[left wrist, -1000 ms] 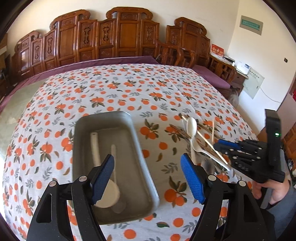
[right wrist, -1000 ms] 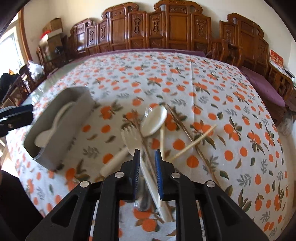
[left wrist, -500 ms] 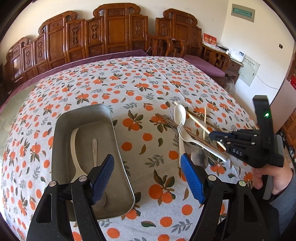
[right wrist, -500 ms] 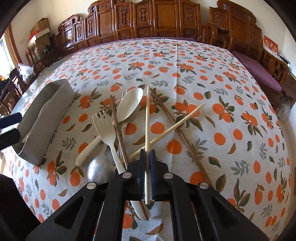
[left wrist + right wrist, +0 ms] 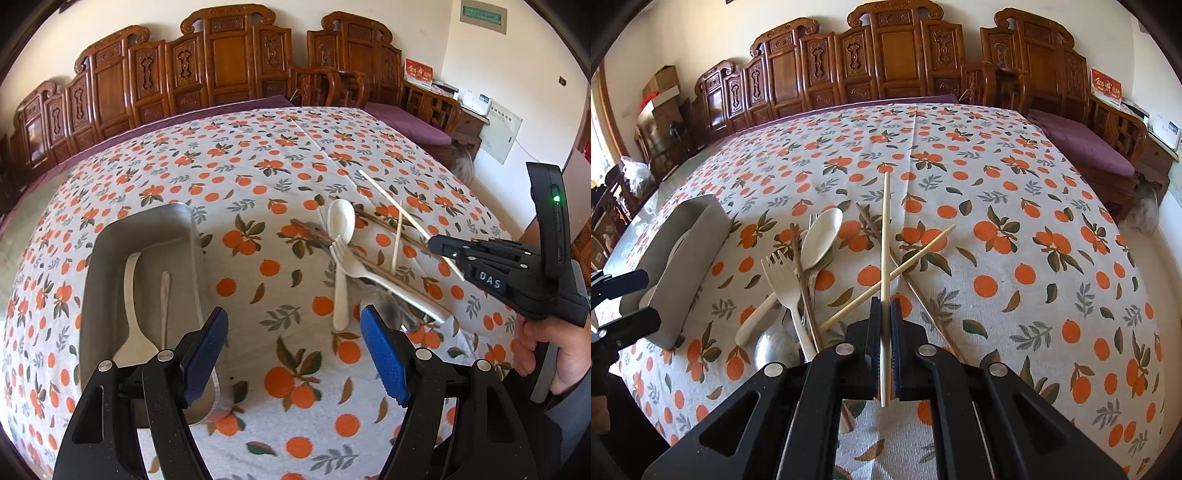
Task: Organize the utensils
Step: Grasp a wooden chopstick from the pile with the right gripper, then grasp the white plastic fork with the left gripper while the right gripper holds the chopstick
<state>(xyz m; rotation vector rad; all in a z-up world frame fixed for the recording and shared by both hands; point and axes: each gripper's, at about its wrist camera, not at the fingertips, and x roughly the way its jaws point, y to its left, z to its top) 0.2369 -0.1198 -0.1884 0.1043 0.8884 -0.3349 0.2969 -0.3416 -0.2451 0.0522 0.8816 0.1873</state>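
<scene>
My right gripper [image 5: 885,306] is shut on a pale bamboo chopstick [image 5: 885,236] and holds it above the utensil pile; it also shows in the left wrist view [image 5: 437,243]. The pile holds a white spoon [image 5: 822,240], a white fork [image 5: 785,284], a second pale chopstick [image 5: 905,266], dark wooden chopsticks [image 5: 803,280] and a metal spoon [image 5: 774,345]. A grey metal tray [image 5: 110,243] at the left holds a white rice paddle [image 5: 131,310] and a small wooden stick [image 5: 164,295]. My left gripper [image 5: 293,343] is open and empty, near the tray's front right corner.
The table wears a cloth with an orange print [image 5: 997,236]. Carved wooden chairs [image 5: 886,55] line its far side. A bench with a purple cushion [image 5: 1082,144] stands at the right. The table edge falls away at the right and near sides.
My right gripper closed on the pale chopstick and lifted it off the pile. My left gripper swung right, away from above the tray.
</scene>
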